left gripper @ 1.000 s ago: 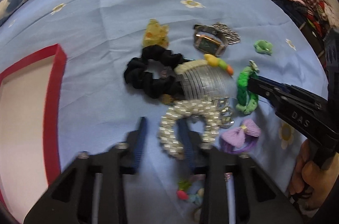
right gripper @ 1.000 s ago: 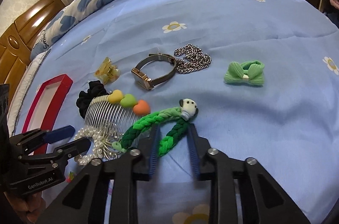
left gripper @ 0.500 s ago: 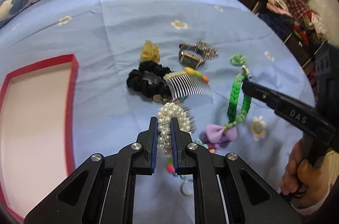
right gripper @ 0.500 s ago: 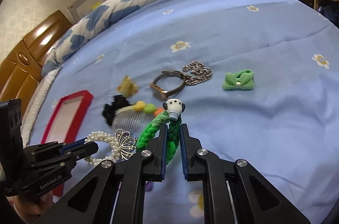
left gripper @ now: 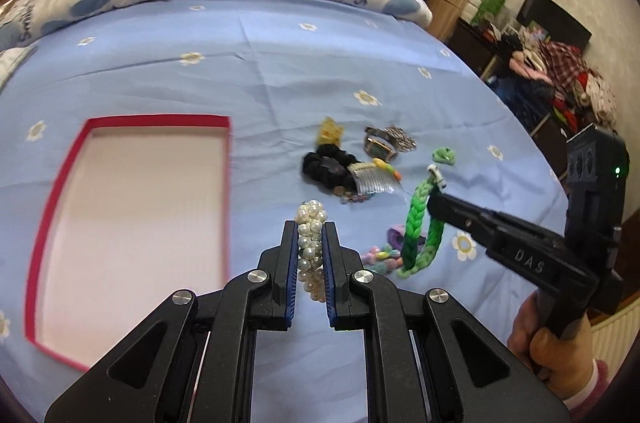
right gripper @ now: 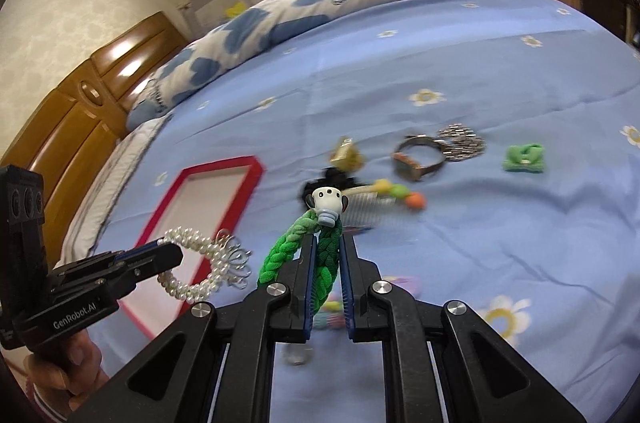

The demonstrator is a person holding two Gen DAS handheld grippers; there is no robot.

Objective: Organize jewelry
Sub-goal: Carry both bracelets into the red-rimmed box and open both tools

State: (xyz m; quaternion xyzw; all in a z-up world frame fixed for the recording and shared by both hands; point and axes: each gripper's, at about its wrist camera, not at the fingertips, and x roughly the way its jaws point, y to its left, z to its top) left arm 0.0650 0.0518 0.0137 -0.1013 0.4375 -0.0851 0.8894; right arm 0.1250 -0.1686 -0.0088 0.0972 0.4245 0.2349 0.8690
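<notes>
My left gripper [left gripper: 311, 229] is shut on a white pearl bracelet [left gripper: 309, 243] and holds it above the blue bedsheet; the bracelet also shows in the right wrist view [right gripper: 204, 263]. My right gripper [right gripper: 326, 243] is shut on a green braided hair tie [right gripper: 316, 255] with a small white figure [right gripper: 327, 205] at its end; the tie also shows in the left wrist view [left gripper: 416, 223]. A red-rimmed box [left gripper: 64, 183] with a pale inside lies to the left, and it shows in the right wrist view [right gripper: 256, 163].
On the sheet lie a black scrunchie [left gripper: 324, 165], a clear comb [left gripper: 374, 183], a watch [left gripper: 378, 145], a chain [right gripper: 460, 141], a yellow clip [left gripper: 330, 131], a green bow [right gripper: 524, 157], a purple bow and pastel beads [left gripper: 382, 257]. A quilt lies at the bed's head.
Both grippers have lifted up from the sheet with their items held. The pearl bracelet and green hair tie now hang in the air. The view has drawn back toward the red box.
</notes>
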